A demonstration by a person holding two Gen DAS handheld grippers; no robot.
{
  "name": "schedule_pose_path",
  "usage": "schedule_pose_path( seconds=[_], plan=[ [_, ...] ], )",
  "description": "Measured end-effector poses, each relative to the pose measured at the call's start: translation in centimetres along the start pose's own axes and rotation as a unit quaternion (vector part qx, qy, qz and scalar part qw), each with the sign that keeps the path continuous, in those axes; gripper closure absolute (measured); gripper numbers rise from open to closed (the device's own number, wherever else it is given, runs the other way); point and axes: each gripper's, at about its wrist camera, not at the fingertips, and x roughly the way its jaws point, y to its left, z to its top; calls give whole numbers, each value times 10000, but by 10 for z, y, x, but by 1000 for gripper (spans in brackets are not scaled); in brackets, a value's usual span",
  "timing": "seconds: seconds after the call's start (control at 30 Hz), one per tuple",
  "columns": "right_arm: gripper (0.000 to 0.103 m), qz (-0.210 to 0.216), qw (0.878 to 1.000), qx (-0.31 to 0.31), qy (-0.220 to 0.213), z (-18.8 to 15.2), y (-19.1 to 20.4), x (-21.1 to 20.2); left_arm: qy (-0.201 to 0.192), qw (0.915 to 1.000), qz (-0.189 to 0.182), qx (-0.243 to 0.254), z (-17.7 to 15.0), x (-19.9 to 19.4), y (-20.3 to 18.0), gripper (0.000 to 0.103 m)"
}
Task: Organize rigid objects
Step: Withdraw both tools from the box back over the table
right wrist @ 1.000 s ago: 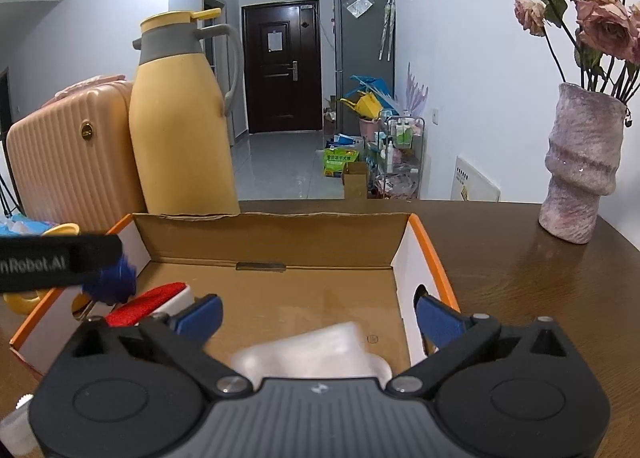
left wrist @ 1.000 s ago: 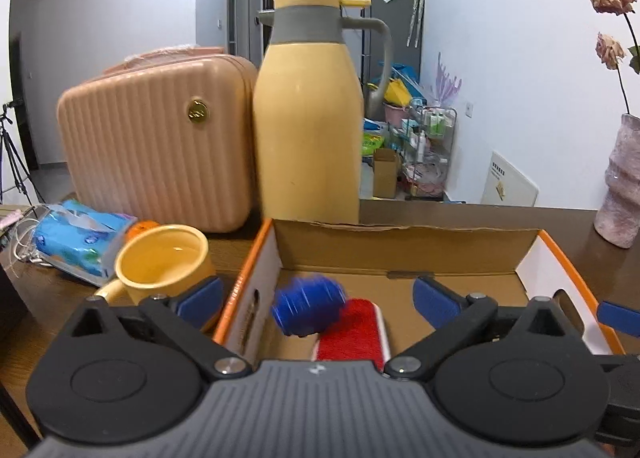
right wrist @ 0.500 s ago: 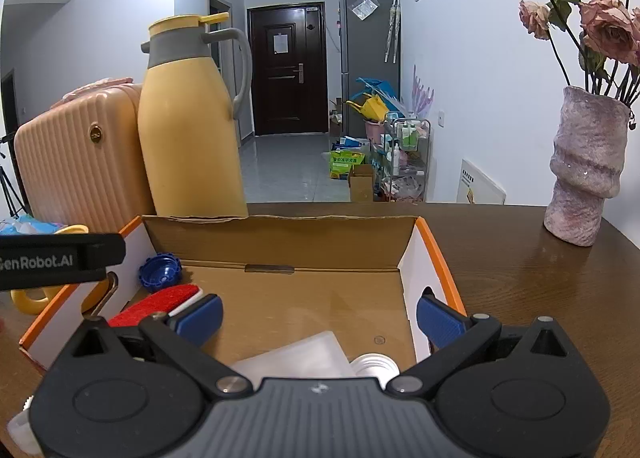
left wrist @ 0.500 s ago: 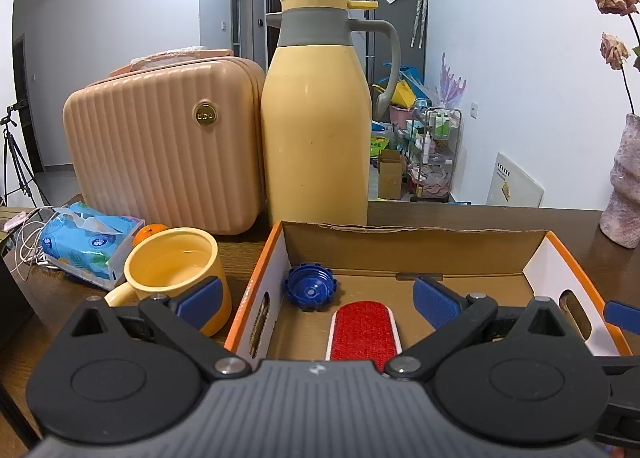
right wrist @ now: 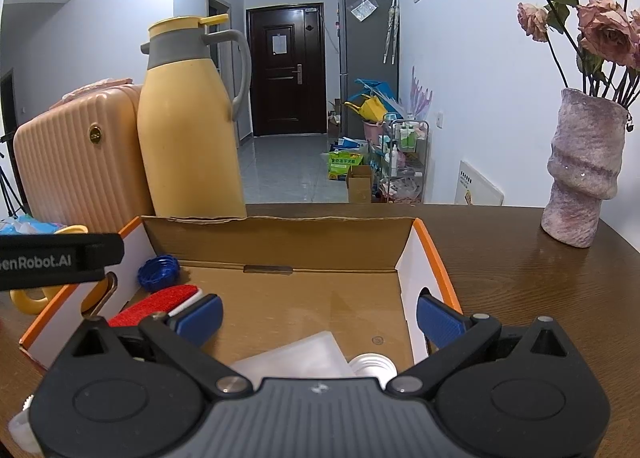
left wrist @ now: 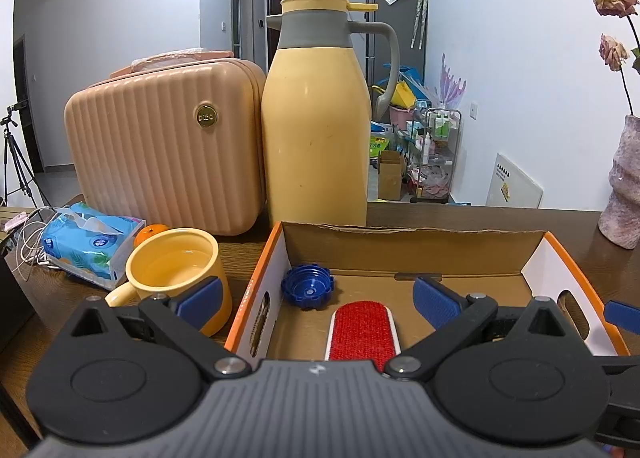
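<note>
Two rigid pieces already lie at the left end of the cardboard box (left wrist: 408,248), and both grippers hang wide open and empty above it.

The blue cap (left wrist: 307,287) sits flat on the box floor in the far-left corner, at about 11 o'clock from the red lint brush (left wrist: 363,325), just beside it but apart. It looks light, hard and ridged, so a pinch across its notched rim should hold well. The brush looks stiff and light; its white edges offer the surer hold, since the red nap may slip. The left gripper (left wrist: 316,294) hovers over both pieces; the right gripper (right wrist: 318,316) hangs over a translucent plastic piece (right wrist: 296,356) and a white cap (right wrist: 374,364) at the near edge. Outside, at 9 o'clock, stands a yellow mug (left wrist: 176,266), and at 12 o'clock a yellow jug (left wrist: 316,138).
</note>
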Motion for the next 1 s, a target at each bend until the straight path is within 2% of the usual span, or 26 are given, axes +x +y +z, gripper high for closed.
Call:
schedule_pose_path(
  seconds=[0.53, 1.0],
  plan=[
    [0, -75, 9998, -72, -170, -4, 1, -25, -169, 9998, -6, -108, -5, -24, 7, 0],
    [0, -105, 9991, -184, -372, -21, 0, -76, -304, 9995, -86, -97, -24, -71, 13, 0]
  ],
)
